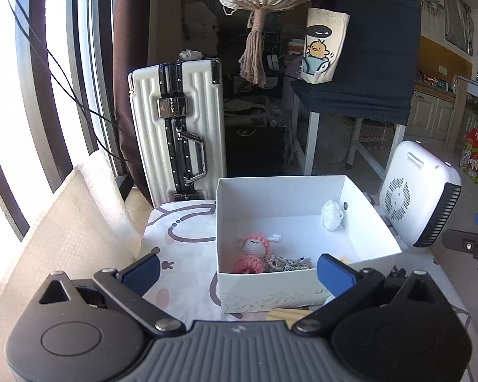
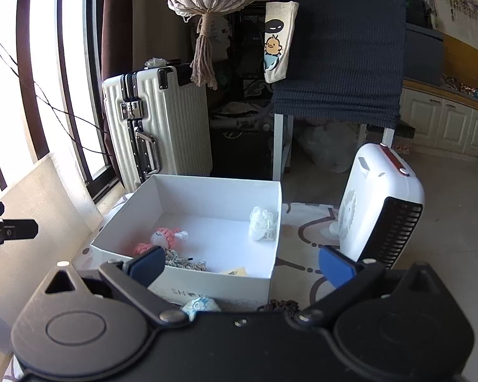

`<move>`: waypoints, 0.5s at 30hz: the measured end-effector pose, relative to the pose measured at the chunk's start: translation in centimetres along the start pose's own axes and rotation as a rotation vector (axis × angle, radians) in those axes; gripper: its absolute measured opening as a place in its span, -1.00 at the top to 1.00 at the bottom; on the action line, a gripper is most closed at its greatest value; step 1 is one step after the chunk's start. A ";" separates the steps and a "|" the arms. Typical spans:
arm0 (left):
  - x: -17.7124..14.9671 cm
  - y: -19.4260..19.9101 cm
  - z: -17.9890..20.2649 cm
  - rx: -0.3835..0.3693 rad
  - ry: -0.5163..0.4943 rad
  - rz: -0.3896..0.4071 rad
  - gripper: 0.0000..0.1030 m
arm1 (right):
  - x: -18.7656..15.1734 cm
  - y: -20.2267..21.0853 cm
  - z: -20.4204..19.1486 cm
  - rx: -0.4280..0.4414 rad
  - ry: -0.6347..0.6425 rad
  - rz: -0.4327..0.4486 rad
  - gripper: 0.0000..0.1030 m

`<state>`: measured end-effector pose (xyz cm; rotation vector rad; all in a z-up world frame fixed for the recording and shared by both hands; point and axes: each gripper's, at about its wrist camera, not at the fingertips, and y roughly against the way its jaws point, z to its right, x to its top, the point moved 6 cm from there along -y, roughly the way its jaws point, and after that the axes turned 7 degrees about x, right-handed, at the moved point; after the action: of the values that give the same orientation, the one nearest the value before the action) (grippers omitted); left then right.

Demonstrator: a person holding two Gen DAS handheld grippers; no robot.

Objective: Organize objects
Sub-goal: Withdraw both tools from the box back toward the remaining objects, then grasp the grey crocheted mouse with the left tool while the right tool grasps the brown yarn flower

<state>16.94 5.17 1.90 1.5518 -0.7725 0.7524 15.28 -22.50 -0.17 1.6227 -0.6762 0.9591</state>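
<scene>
Two grippers are held just short of the near wall of a white box (image 1: 302, 283), jaws spread wide and gripping nothing: the left gripper (image 1: 239, 270) faces the box's near left corner, the right gripper (image 2: 240, 265) its near right part. Both seem to be kept back and open so that the next loose item can be chosen. Inside the box, a pink crocheted doll (image 1: 253, 251) and a silvery tangle (image 1: 286, 262) are gathered at the near left, a white yarn ball (image 1: 332, 215) lies against the far right wall, and a yellow slip (image 2: 234, 271) rests by the near wall. Still outside, just before the near wall, a pale blue crocheted piece (image 2: 200, 306) and a dark knitted piece (image 2: 282, 305) lie on the patterned cloth (image 1: 181, 232); these are judged to be the items left to collect. A white heater (image 2: 382, 210) stands upright at the right of the box.
</scene>
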 end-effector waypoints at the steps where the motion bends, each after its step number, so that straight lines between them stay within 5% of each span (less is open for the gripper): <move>1: -0.1 -0.2 -0.5 0.007 -0.002 0.006 -1.00 | -0.1 -0.4 0.0 0.008 0.008 -0.005 -1.00; 8: -1.1 -2.8 -4.3 0.076 -0.025 0.043 -0.97 | -1.1 -2.9 0.9 0.049 0.002 -0.023 -1.00; 15: -3.6 -6.9 -7.2 0.131 -0.010 -0.009 -0.90 | -2.6 -5.4 2.9 0.027 -0.032 -0.044 -1.00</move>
<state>20.23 13.21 -4.15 1.6764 -0.7354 0.8025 19.17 -24.07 -5.38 1.6735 -0.6495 0.9157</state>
